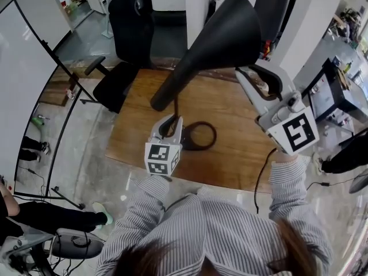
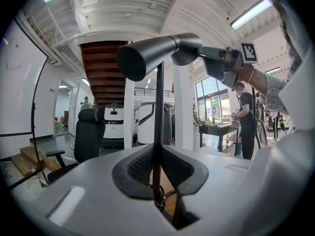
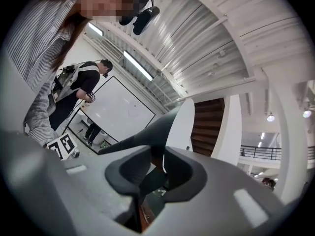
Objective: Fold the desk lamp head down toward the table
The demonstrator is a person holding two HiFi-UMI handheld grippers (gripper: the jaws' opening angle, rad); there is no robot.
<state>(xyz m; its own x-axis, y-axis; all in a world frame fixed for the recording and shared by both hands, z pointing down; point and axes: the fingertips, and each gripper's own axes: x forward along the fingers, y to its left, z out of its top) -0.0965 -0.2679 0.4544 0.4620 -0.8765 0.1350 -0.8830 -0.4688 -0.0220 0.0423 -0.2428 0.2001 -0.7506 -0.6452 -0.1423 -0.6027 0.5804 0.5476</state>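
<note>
We see the lamp (image 1: 190,73) on the wooden bench (image 1: 236,148). Its ring base (image 1: 215,135) lies flat on the wood, and the thin stem (image 2: 159,117) stands upright. The black cone head (image 1: 227,33) sits high on top of the stem, well above the bench. In the left gripper view it looks about level. The left tongs (image 2: 158,181) are almost closed and pinch the stem low down, just above the base. The right tongs (image 3: 153,168) stand wider and grip the wide end of the head, with its rim between the pads.
</note>
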